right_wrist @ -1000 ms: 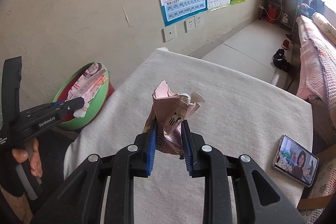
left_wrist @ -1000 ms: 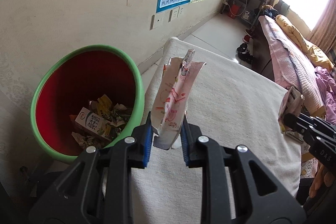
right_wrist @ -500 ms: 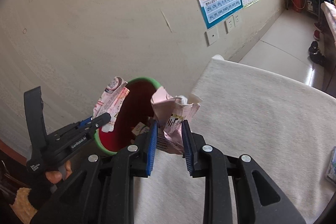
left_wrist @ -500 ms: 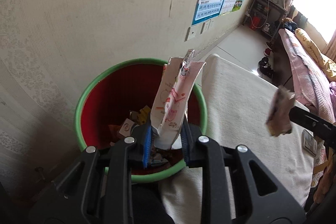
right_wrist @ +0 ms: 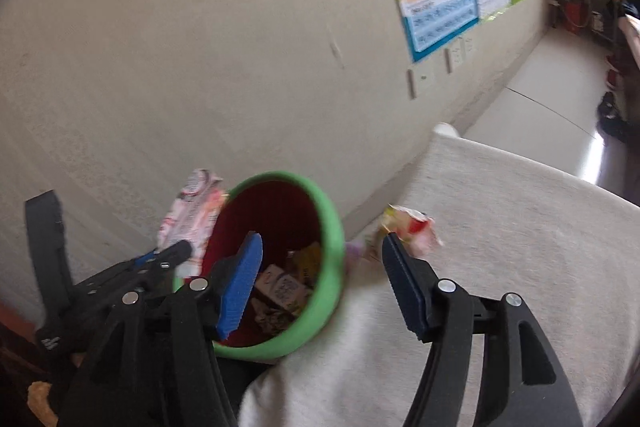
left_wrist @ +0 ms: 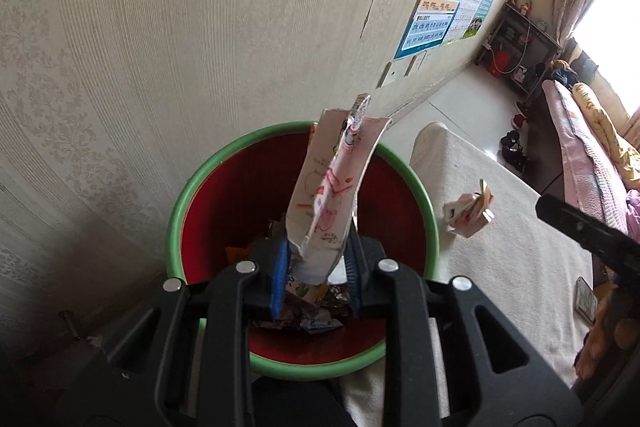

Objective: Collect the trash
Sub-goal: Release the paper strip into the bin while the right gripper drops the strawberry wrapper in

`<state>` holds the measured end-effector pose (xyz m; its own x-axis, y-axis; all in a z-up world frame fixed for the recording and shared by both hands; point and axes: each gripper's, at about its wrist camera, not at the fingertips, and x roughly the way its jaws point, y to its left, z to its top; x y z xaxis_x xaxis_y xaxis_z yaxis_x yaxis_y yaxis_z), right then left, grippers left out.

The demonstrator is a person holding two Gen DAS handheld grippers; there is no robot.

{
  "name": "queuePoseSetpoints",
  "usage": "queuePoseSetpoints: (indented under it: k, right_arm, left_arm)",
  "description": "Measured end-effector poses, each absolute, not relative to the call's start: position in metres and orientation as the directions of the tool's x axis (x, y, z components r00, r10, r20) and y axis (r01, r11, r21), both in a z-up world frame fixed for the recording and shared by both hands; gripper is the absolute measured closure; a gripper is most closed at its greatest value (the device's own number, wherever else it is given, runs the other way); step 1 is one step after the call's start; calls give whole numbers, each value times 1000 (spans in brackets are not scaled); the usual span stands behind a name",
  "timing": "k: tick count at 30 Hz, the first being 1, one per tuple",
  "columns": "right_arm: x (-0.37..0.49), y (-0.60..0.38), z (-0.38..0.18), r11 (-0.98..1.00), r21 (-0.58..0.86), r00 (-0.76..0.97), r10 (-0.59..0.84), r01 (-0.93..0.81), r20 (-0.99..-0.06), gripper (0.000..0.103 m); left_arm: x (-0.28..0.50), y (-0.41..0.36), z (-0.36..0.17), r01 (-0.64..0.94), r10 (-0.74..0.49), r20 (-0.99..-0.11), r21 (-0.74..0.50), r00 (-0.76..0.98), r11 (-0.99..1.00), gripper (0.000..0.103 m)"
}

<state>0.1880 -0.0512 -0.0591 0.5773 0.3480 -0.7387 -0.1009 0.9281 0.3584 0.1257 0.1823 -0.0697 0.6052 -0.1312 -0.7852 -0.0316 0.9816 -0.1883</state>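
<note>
The left gripper [left_wrist: 316, 273] hangs directly over the bin [left_wrist: 420, 195], a red pail with a green rim standing against the wall beside the white-covered table [left_wrist: 520, 251]. Its blue pads are clenched on the lower end of a flattened pink carton [left_wrist: 334, 187], which stands upright between the fingers above the bin's opening; below it the bin holds cartons and wrappers. The right gripper [right_wrist: 320, 287] has its jaws spread wide and grips nothing. The bin's near rim [right_wrist: 332, 227] shows between its fingers. A crumpled pack [right_wrist: 404, 227] sits just beyond the tip of the right finger, free of both pads, beside the bin's rim on the table side; in the left wrist view the same pack [left_wrist: 468, 211] appears in the air just outside the rim, over the table's edge. Motion blur hides whether it touches the cloth.
</note>
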Motion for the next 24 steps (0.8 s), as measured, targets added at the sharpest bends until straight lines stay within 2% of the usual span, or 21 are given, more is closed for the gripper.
queuePoseSetpoints:
  k: [5,7,11,19,20,21,22,24]
  right_arm:
    - [195,-90,-92,942,332,523,263,41,-811,41]
    - [201,-94,-100,939,339,506,267,53,-820,41]
    - [222,-85,-115,923,380,469,308,63,-828,34]
    - [260,-74,-152,863,473,393,379,176,-838,33]
    - [263,-73,-153,864,471,398,373,180,-838,37]
    - [265,-72,-151,870,461,405,364,173,-839,50]
    - [267,-70,-151,875,460,393,374,150,-840,57]
    - [268,-66,-148,887,447,385,374,116,-844,63]
  left_arm:
    - [128,182,-84,-38,-175,-793,-242,584,970,80]
    - [131,179,-89,-33,-189,-796,-254,575,967,80]
    - [131,179,-90,-37,-211,-790,-283,575,959,80]
    - [131,185,-97,-54,-245,-792,-329,559,943,80]
    - [132,185,-98,-56,-247,-794,-332,555,942,80]
    - [132,186,-99,-59,-251,-796,-337,550,940,80]
    - [132,188,-100,-63,-254,-797,-342,548,938,80]
    - [135,191,-103,-77,-259,-801,-353,540,932,80]
